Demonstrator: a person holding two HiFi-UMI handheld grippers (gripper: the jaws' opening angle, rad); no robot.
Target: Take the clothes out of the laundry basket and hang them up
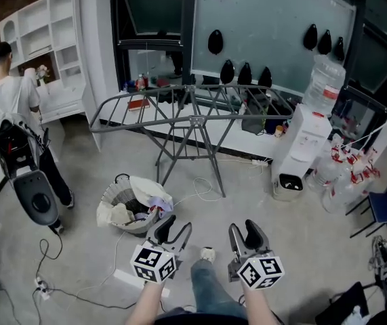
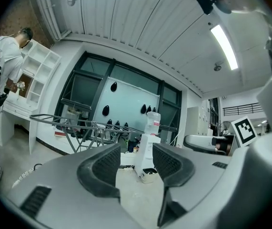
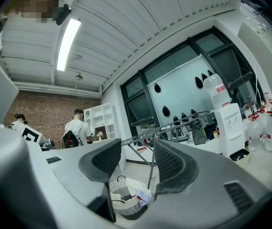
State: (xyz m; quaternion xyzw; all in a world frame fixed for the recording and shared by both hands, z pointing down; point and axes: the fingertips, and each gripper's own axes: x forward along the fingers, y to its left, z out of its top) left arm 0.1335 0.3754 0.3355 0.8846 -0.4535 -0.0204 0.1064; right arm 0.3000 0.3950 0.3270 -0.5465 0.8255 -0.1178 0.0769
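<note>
A laundry basket [image 1: 111, 205] with a white liner stands on the floor, holding several crumpled clothes [image 1: 154, 205] in white and pale blue. Behind it a grey folding drying rack [image 1: 193, 110] stands bare. My left gripper [image 1: 173, 230] hovers just right of the basket, open and holding nothing. My right gripper [image 1: 246, 236] hangs beside it, also open and holding nothing. In the right gripper view the basket [image 3: 118, 198] shows low between the jaws of the right gripper [image 3: 137, 164]. The left gripper [image 2: 136, 166] looks toward the rack [image 2: 74, 128] in its own view.
A water dispenser [image 1: 301, 147] with a bottle stands right of the rack, spray bottles [image 1: 349, 171] beside it. A person [image 1: 17, 124] with a backpack stands at a white shelf unit [image 1: 47, 39] on the left. Cables [image 1: 64, 286] trail over the floor. A blue chair [image 1: 386, 205] is at right.
</note>
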